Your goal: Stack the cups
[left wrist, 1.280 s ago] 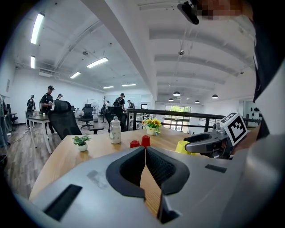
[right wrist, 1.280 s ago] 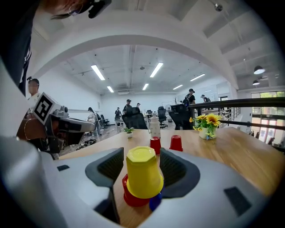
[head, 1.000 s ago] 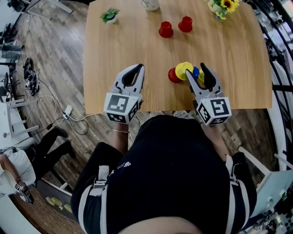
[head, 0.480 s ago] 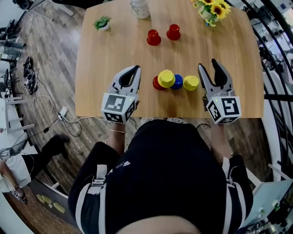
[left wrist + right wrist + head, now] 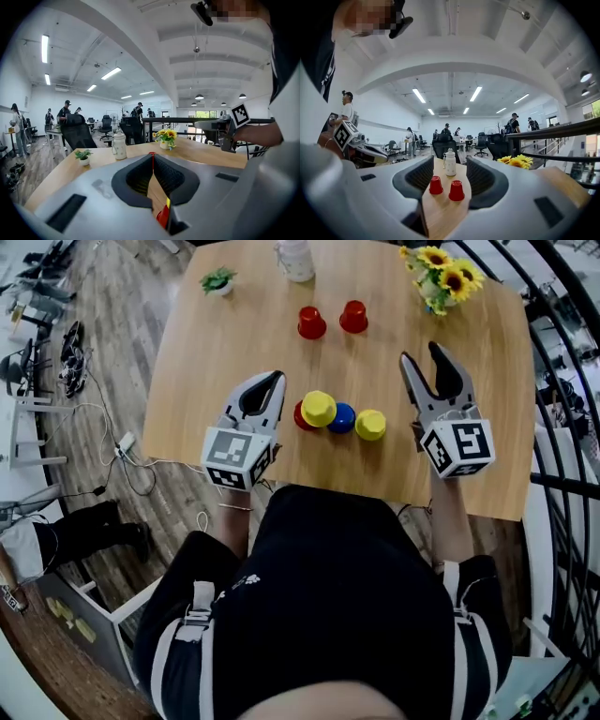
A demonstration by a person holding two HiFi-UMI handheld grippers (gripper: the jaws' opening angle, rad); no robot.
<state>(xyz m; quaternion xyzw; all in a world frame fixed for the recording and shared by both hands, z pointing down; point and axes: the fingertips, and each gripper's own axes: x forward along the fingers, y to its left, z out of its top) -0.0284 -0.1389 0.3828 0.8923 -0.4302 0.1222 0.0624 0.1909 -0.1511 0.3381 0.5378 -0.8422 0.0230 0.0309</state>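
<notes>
My left tongs [image 5: 277,379], closed tight on nothing, and my right tongs [image 5: 421,353], spread wide and empty, flank a row of small plastic cups near the front edge of the light wooden worktop [image 5: 225,343]: a red cup [image 5: 298,416] touching a yellow cup [image 5: 319,409], then a blue cup [image 5: 342,417] and a second yellow cup [image 5: 370,425]. Bare wood separates this row from two inverted red cups [image 5: 311,322] farther back. A white bottle [image 5: 295,257], a small green plant [image 5: 218,281] and sunflowers [image 5: 441,273] line the far edge.
</notes>
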